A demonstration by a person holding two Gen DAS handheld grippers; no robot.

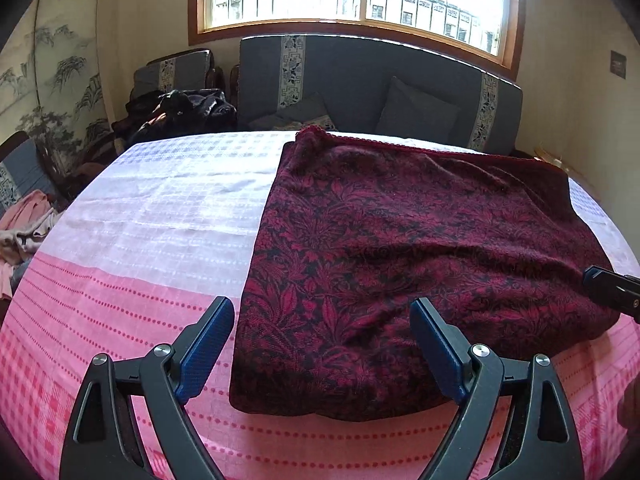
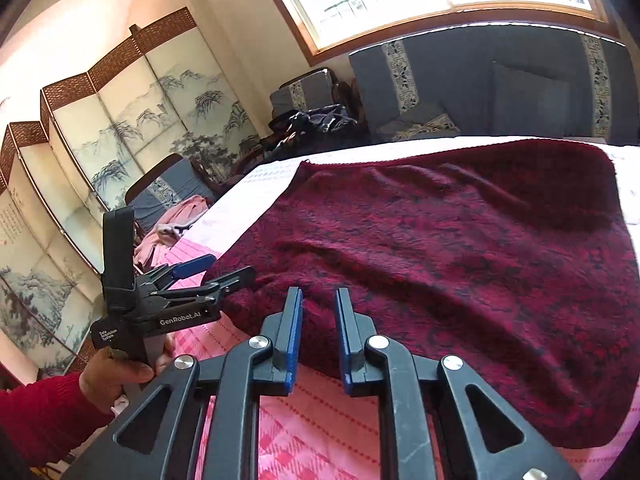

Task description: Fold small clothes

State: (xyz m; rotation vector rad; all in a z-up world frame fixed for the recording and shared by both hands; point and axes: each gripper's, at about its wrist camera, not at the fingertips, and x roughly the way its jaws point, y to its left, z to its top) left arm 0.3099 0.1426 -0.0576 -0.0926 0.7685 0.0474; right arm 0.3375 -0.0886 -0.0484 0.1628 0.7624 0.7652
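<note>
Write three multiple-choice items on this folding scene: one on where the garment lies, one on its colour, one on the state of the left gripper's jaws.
1. Where does the garment lie?
A. on the pink and white cloth
B. on the sofa
C. on the floor

2. What colour is its pattern?
A. blue and white
B. dark red and black
C. plain grey

3. How does the left gripper stand?
A. shut on the garment
B. open, jaws wide apart
C. out of view

Answers:
1 A, it lies flat on the pink and white cloth, in front of the sofa.
2 B, red leaves show on a black ground.
3 B, both blue pads stand far apart, with the garment's near left corner between them.
</note>
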